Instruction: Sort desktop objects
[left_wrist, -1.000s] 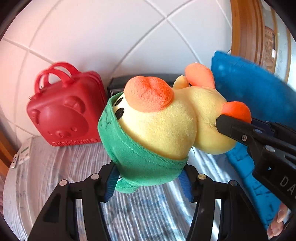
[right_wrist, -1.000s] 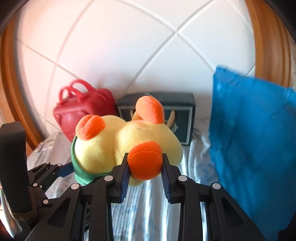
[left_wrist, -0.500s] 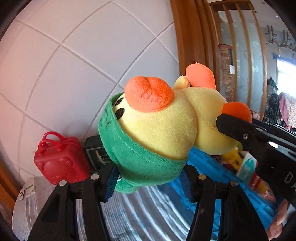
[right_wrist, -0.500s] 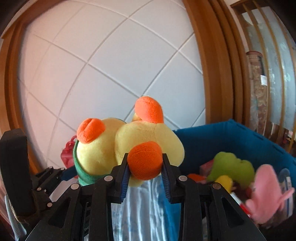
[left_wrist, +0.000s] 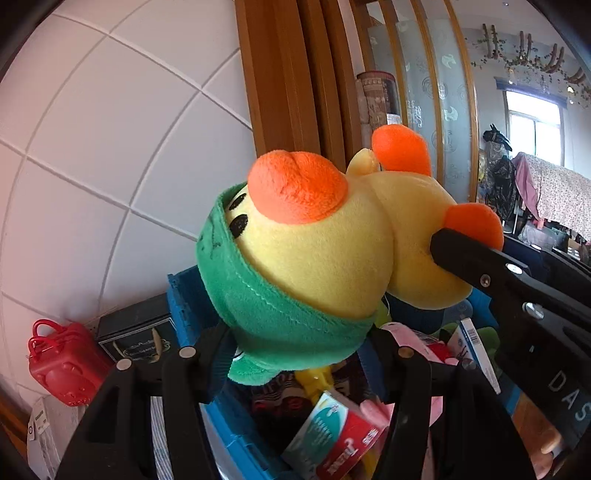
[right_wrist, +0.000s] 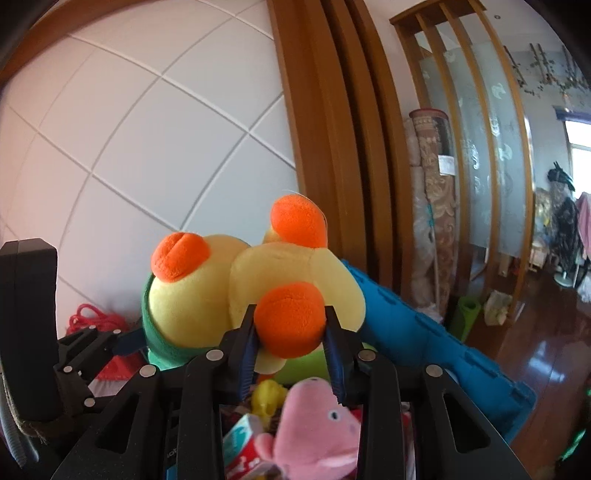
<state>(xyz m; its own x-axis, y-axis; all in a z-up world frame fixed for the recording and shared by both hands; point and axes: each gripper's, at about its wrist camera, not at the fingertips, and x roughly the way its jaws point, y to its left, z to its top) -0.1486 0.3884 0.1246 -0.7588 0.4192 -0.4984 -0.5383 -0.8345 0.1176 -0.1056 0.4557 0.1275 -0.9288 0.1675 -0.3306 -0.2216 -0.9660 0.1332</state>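
Observation:
A yellow plush duck (left_wrist: 332, 251) with an orange beak, orange feet and a green hood is held in the air by both grippers. My left gripper (left_wrist: 299, 347) is shut on its green hood. My right gripper (right_wrist: 290, 343) is shut on one orange foot; the duck also shows in the right wrist view (right_wrist: 221, 291). The right gripper's arm reaches in from the right in the left wrist view (left_wrist: 517, 288). The duck hangs above an open blue bin (right_wrist: 424, 343), also in the left wrist view (left_wrist: 184, 295).
The bin holds a pink plush pig (right_wrist: 314, 424), a red and teal box (left_wrist: 332, 439), a yellow toy (right_wrist: 267, 398) and other items. A red case (left_wrist: 62, 365) and a dark box (left_wrist: 136, 336) stand left by the tiled wall. A wooden frame and room lie to the right.
Both grippers have carried the duck up and to the right, from above the striped cloth beside the red case to above the open blue bin. Both grips are unchanged.

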